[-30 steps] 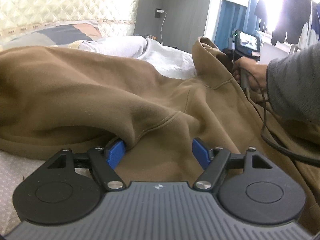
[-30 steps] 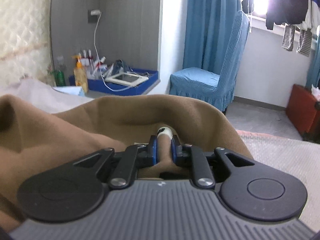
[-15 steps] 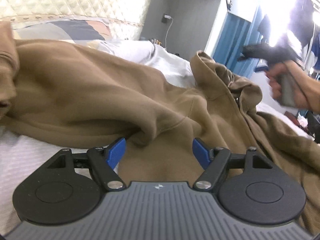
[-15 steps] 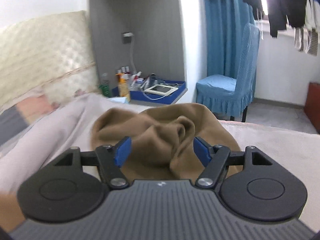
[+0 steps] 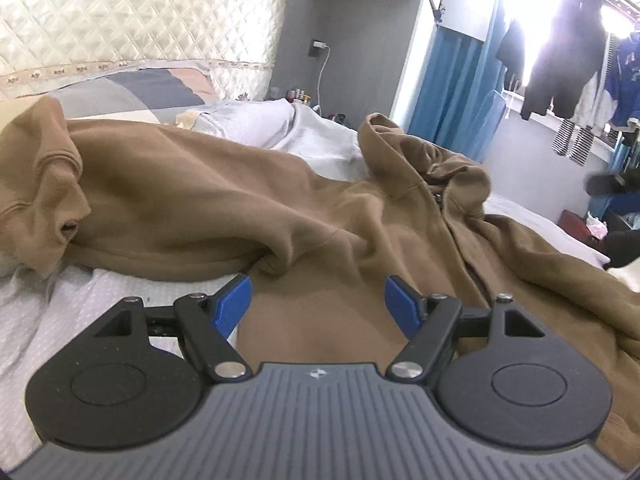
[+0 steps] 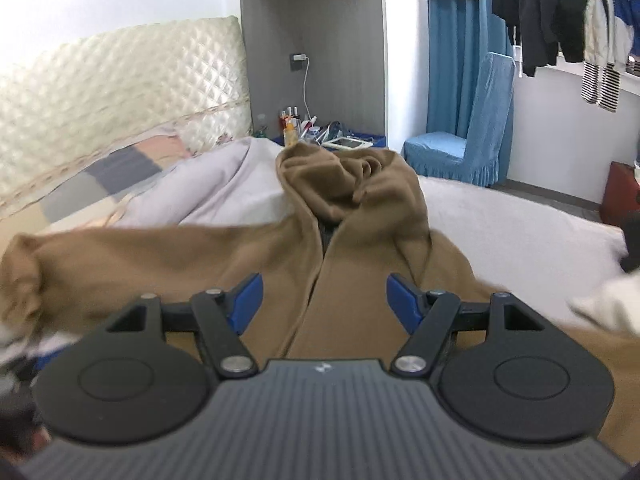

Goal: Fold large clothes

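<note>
A large brown zip hoodie (image 5: 320,216) lies spread on the bed, front up. Its left sleeve (image 5: 132,200) stretches left and ends in a crumpled cuff (image 5: 48,184). The hood (image 5: 420,160) is bunched at the far end. My left gripper (image 5: 318,300) is open and empty, low over the hoodie's body near the armpit fold. In the right wrist view my right gripper (image 6: 324,294) is open and empty above the hoodie (image 6: 360,312), in line with its zipper (image 6: 320,256), with the hood (image 6: 352,180) beyond.
The bed has a white sheet (image 5: 120,300) and a pale duvet (image 6: 224,188), with a patterned pillow (image 5: 132,88) and quilted headboard (image 6: 120,88) behind. A cluttered bedside shelf (image 6: 320,136), a blue chair (image 6: 468,140) and hanging clothes (image 6: 552,8) stand beyond the bed.
My right gripper let go of the hood and opened, then drew back over the hoodie's body. My left gripper pulled back a little, staying open. The hood dropped onto the bed.
</note>
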Available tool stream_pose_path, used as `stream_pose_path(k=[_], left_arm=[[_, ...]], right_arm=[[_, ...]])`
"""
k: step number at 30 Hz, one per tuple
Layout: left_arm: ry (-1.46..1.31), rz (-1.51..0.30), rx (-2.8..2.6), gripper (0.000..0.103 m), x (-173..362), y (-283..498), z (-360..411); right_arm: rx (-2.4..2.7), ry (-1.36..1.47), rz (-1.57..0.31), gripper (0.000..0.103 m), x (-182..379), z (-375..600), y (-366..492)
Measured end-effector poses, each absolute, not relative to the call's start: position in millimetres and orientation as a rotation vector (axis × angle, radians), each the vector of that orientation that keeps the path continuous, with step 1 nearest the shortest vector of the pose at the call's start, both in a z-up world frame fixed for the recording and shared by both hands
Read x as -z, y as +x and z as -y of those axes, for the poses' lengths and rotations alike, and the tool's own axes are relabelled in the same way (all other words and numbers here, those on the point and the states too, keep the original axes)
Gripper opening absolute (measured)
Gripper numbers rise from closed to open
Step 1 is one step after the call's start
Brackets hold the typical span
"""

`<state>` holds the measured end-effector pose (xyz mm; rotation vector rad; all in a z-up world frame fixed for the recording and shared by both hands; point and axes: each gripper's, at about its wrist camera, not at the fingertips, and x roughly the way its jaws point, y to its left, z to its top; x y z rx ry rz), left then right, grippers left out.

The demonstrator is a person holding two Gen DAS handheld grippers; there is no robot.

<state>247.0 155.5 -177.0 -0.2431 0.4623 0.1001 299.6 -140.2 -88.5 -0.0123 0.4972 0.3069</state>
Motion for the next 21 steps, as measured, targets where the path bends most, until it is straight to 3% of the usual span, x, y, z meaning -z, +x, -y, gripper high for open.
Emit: stream_pose_path(k=[9, 15, 21], left_arm=[[-0.31, -0.554, -0.115, 0.077, 158, 185, -156], [-0.312, -0.637, -0.149, 0.077, 157, 157, -148], [-0.383, -0.732, -0.233, 0.077, 169, 140, -150]], right_arm=[[-0.265, 0.093, -0.632, 0.07, 106, 190, 212], [-0.115, 0.213, -0.782, 0.07, 136, 251, 202], [0.075, 0.531, -0.907, 0.07, 181, 313, 217]])
